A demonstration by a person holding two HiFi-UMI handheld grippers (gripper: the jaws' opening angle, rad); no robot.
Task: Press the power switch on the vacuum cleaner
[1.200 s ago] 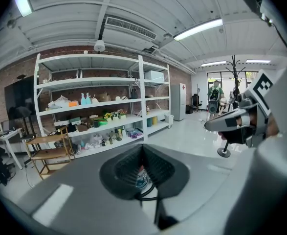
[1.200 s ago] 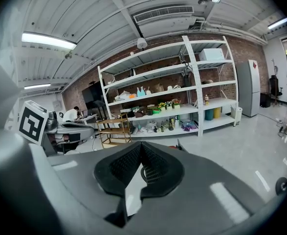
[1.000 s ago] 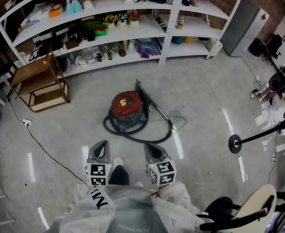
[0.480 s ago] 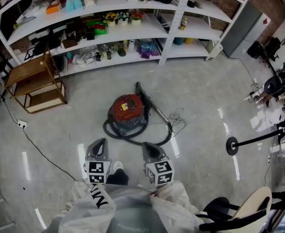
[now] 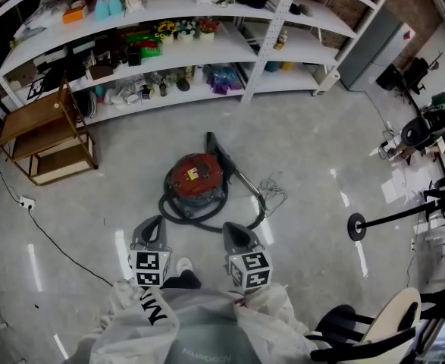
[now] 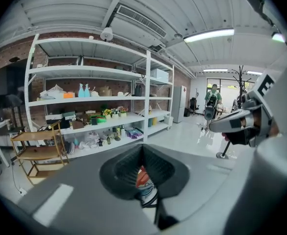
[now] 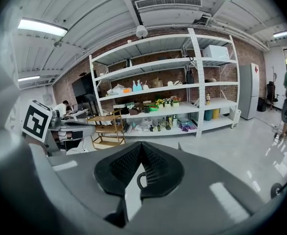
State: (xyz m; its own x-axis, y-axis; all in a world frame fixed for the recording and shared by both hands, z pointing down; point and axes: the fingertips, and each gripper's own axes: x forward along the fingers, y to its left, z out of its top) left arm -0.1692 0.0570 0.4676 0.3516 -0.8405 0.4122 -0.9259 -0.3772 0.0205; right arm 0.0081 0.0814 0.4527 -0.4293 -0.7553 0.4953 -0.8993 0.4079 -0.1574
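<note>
Both closed on nothing, the left hand-held gripper (image 5: 152, 232) and right hand-held gripper (image 5: 238, 237) hang apart from the round red vacuum (image 5: 196, 176), black hose (image 5: 201, 220) looped round it.

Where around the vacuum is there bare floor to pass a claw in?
Bare floor lies left of the vacuum cleaner, toward the wooden rack, and farther right, toward the round stand base. Crowded: the near side, where the hose loops.

Bright ceiling lights (image 7: 41, 27), floor (image 5: 305, 139) glare, fisheye edges
</note>
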